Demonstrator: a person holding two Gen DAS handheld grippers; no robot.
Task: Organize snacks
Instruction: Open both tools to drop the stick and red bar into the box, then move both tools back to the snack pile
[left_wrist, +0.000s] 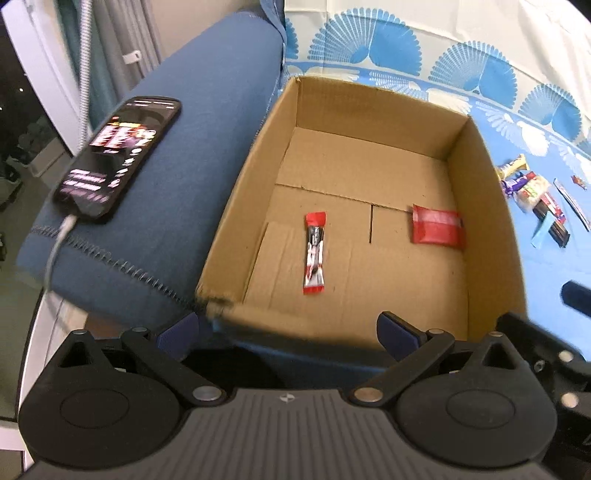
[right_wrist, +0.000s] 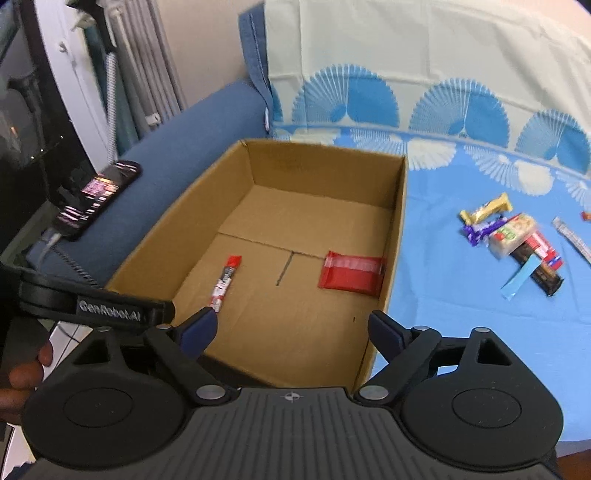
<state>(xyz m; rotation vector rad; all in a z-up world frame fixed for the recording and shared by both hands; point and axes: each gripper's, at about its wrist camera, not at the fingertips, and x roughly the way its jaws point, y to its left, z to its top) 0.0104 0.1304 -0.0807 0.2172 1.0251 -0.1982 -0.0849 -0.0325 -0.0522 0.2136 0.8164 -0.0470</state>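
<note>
An open cardboard box (left_wrist: 243, 192) (right_wrist: 397, 229) sits on a blue patterned cloth. Inside lie a thin red snack stick (left_wrist: 314, 254) (right_wrist: 224, 283) and a red flat packet (left_wrist: 436, 224) (right_wrist: 351, 272). A pile of loose snacks (right_wrist: 517, 240) (left_wrist: 532, 199) lies on the cloth right of the box. My left gripper (left_wrist: 288, 332) is open and empty at the box's near wall. My right gripper (right_wrist: 291, 330) is open and empty over the box's near end. Part of the left gripper's body (right_wrist: 92, 302) shows in the right wrist view.
A blue sofa arm (left_wrist: 177, 177) (right_wrist: 177, 162) runs along the left of the box. A lit phone (left_wrist: 118, 155) (right_wrist: 96, 195) on a cable lies on it. A window and curtain stand at the far left.
</note>
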